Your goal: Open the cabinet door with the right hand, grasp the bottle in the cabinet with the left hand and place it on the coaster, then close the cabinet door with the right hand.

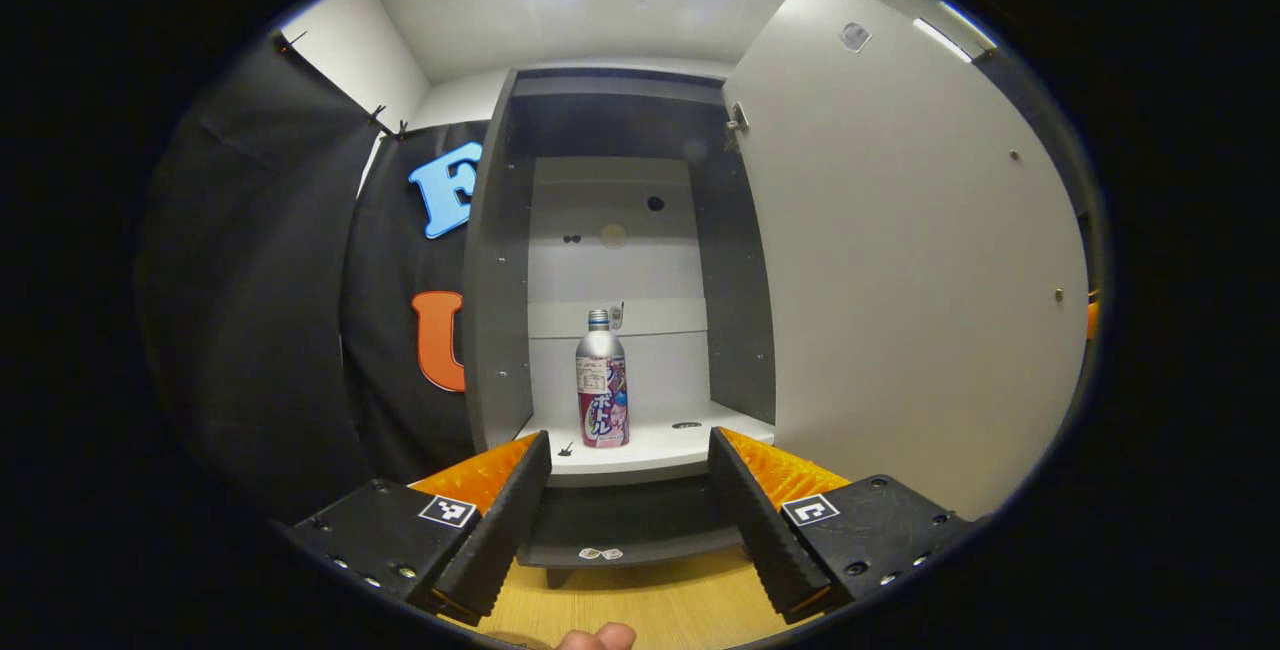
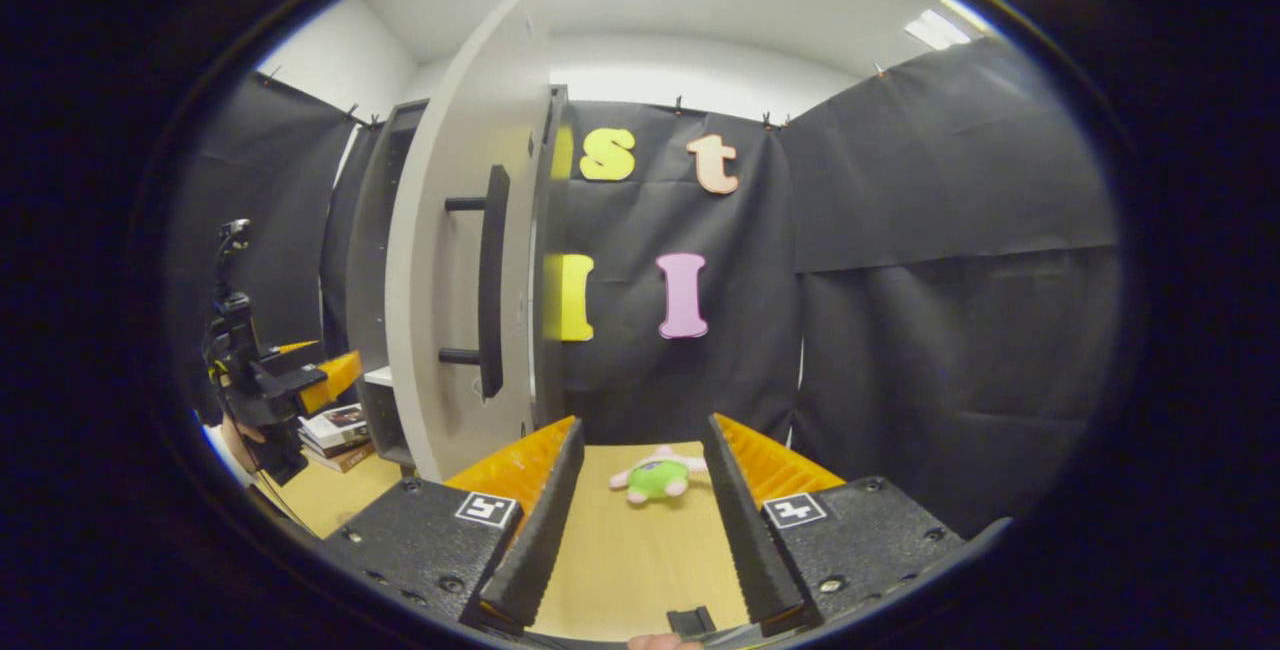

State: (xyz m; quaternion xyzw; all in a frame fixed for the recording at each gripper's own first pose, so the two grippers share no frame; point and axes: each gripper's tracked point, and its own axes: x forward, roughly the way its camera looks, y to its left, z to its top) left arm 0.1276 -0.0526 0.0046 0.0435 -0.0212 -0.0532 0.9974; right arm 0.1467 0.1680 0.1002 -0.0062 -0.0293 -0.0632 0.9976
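bottle stands upright on the white shelf inside the cabinet, slightly left of centre, silver shoulder and cap up top, colourful printed label round the body. nothing touching it. cabinet door is swung wide open to the right in the left gripper view, pale inner face showing w/ a hinge near its top left corner.

left gripper sits near, in front of the cabinet opening, pointed straight at the bottle but well apart from it. jaws spread wide, nothing between them, just the shelf edge and wooden table seen thru the gap. a fingertip pokes in at the bottom edge of that view.

right gripper is over the table to the right of the cabinet, jaws also spread, holding nothing. between its fingers, farther off on the tabletop, lies a small plush toy, green and pink, near the black cloth wall. in the right gripper view the door shows edge-on at left w/ its long dark handle on two standoffs; gripper isn't touching the handle or door.

far left of the right gripper view the left gripper shows again, held by a hand, w/ a stack of books on the table just beside the cabinet base.
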